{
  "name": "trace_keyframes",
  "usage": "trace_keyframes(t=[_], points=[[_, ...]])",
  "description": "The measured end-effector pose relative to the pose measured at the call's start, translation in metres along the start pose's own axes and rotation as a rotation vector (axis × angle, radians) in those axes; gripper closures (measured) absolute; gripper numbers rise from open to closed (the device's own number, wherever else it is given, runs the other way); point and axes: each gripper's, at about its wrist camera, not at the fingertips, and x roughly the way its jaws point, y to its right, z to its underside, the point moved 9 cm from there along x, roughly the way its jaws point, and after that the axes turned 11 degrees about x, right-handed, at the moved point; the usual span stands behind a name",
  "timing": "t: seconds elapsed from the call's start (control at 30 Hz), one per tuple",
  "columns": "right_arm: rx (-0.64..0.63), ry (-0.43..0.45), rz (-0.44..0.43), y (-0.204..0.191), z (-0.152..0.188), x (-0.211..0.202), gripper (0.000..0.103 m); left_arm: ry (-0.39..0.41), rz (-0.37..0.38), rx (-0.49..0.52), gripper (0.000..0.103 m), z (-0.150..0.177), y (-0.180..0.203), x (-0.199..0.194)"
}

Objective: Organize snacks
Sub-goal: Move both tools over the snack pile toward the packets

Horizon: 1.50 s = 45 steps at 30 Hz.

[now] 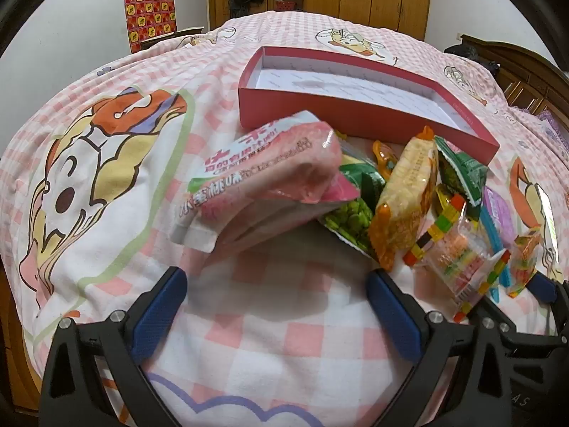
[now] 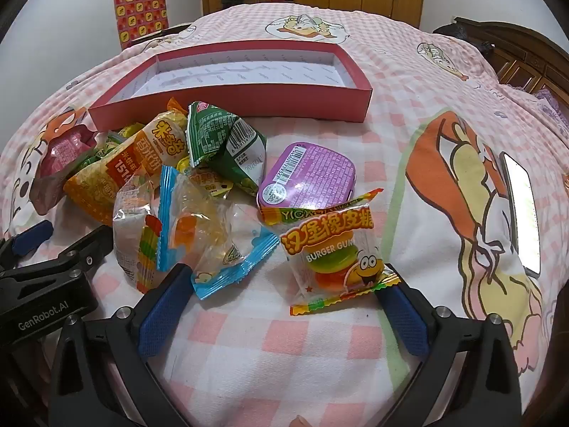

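Here, nearest the lens, the right gripper (image 2: 284,295) stands with its jaws wide apart and nothing between them, its right finger (image 2: 403,315) touching or just under the lower corner of the burger gummy packet (image 2: 338,249); that packet lies just ahead and slightly right of centre, its long axis running roughly away from the tongs, so a grasp across its width looks natural; the left gripper (image 1: 277,306) is likewise spread and empty, with the pink wafer pack (image 1: 263,181) just ahead, lying slantwise, left end nearer; beyond sit the purple tin (image 2: 309,178) and the heaped snacks (image 2: 170,163); farthest, the red box (image 2: 249,101) waits empty on the checked bedspread (image 2: 409,82).
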Motion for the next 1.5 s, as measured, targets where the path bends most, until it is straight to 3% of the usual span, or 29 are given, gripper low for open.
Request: trace_keyframes(t=[1.5], points=[[0.000,0.000,0.000,0.0000,-0.0006,0.0009,0.000,0.000,0.001,0.000,0.000,0.0022,0.0029,-0.0010]])
